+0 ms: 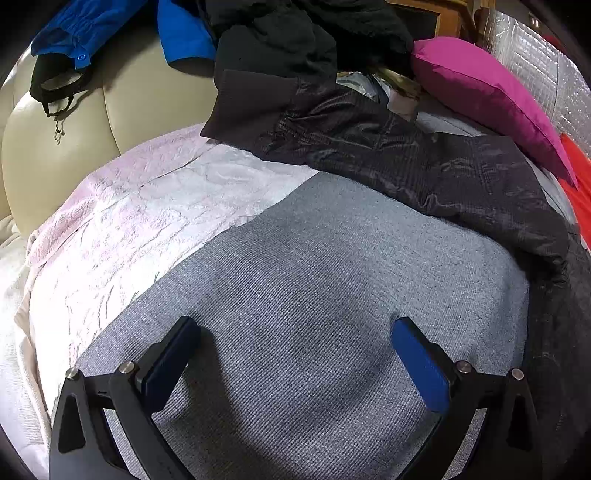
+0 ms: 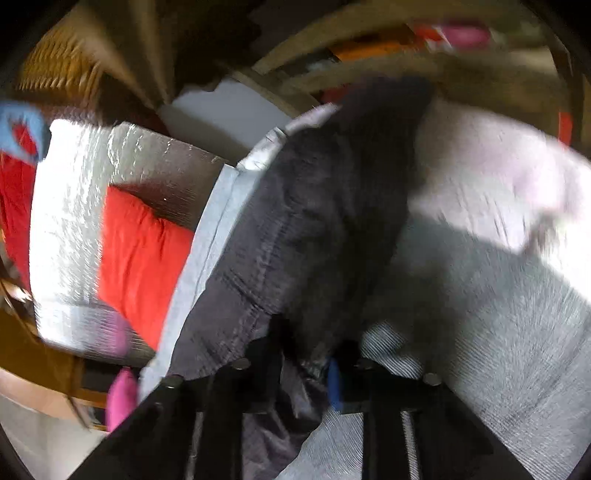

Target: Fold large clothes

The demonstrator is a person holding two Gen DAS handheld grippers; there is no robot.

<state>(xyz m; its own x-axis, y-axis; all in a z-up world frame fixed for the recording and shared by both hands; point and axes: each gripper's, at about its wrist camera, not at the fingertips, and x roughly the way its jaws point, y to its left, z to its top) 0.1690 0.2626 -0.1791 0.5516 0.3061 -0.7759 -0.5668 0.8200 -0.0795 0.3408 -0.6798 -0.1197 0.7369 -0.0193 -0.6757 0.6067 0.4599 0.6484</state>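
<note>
The left gripper is held wide apart over the gray cover, with nothing in it. The dark jacket is spread across the gray cover, beside a pink pillow. The right gripper is pinched together on the dark jacket. No writing can be read.

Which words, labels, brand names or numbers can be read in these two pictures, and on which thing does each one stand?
None can be read. The dark shiny quilted jacket, the blue cloth garment and the magenta fabric cushion show no print. The right wrist view is too blurred to show any text.
</note>
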